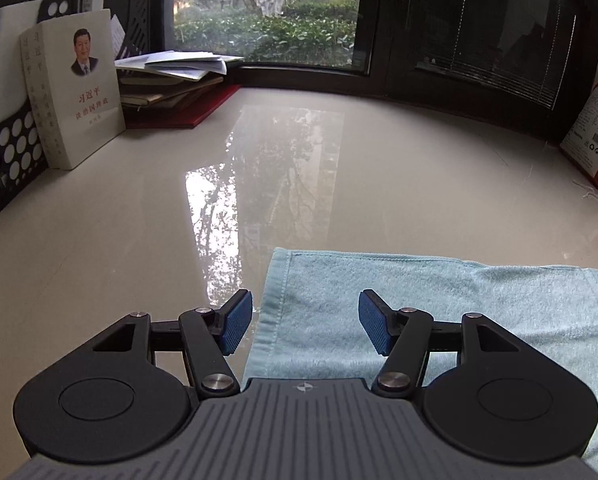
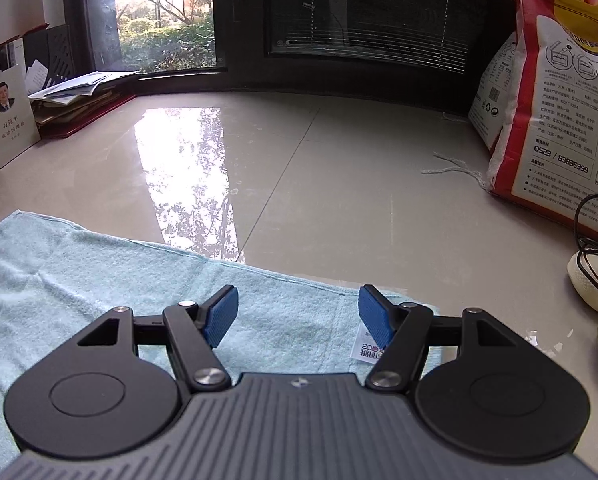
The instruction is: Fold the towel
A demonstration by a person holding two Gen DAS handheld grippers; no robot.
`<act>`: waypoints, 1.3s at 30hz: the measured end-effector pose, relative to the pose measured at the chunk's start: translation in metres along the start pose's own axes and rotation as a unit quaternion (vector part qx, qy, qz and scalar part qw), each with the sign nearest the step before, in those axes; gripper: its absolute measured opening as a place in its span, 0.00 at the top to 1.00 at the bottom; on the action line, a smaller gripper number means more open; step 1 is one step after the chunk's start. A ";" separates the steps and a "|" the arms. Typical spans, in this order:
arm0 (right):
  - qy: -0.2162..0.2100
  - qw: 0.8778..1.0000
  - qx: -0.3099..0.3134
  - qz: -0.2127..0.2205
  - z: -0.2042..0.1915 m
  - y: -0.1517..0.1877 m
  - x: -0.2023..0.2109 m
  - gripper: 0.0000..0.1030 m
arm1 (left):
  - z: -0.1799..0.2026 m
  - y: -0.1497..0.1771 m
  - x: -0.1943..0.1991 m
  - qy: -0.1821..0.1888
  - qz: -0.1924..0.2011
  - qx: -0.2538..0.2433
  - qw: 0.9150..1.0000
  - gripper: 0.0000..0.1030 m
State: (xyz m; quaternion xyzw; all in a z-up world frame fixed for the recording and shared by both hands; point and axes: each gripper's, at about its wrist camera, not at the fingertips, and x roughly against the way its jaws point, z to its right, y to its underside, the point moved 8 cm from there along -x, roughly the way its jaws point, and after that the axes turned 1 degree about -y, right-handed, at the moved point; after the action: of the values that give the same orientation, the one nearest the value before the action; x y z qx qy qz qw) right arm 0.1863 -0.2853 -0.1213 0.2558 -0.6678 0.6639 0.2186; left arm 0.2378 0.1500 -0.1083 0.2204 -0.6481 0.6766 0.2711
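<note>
Light blue towel (image 1: 439, 312) lies flat across the bottom of both frames on the glossy bench (image 1: 179, 220). Left gripper (image 1: 305, 322) and right gripper (image 2: 297, 318) hover over it, jaws spread wide, holding nothing.

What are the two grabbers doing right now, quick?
Left gripper: open, holding nothing, over the towel's left edge.
Right gripper: open, holding nothing, over the towel's right end.

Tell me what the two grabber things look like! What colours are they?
Both look the same. The left gripper and right gripper each have black jointed arms with silver round bolts, two big black round discs and a grey ribbed body with a small star-like mark. The finger pads are bright blue and finely ridged. No cables or sleeves show.
</note>
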 end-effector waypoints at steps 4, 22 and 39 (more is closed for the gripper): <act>-0.032 0.999 0.025 0.002 -0.025 -0.007 -0.001 0.34 | -0.011 0.017 0.020 -0.006 -0.008 0.019 1.000 0.38; -0.157 0.979 0.127 -0.008 -0.153 -0.030 -0.039 0.35 | -0.031 0.076 0.090 -0.040 -0.026 0.061 0.997 0.34; -0.241 0.950 0.199 -0.027 -0.269 -0.059 -0.103 0.36 | -0.027 0.116 0.106 -0.043 -0.050 0.062 0.996 0.36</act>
State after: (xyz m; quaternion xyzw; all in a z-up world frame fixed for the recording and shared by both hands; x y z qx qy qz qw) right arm 0.2899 -0.0108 -0.1343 0.4645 -0.5477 0.6958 0.0140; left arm 0.0835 0.1841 -0.1290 0.2979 -0.6040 0.6911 0.2626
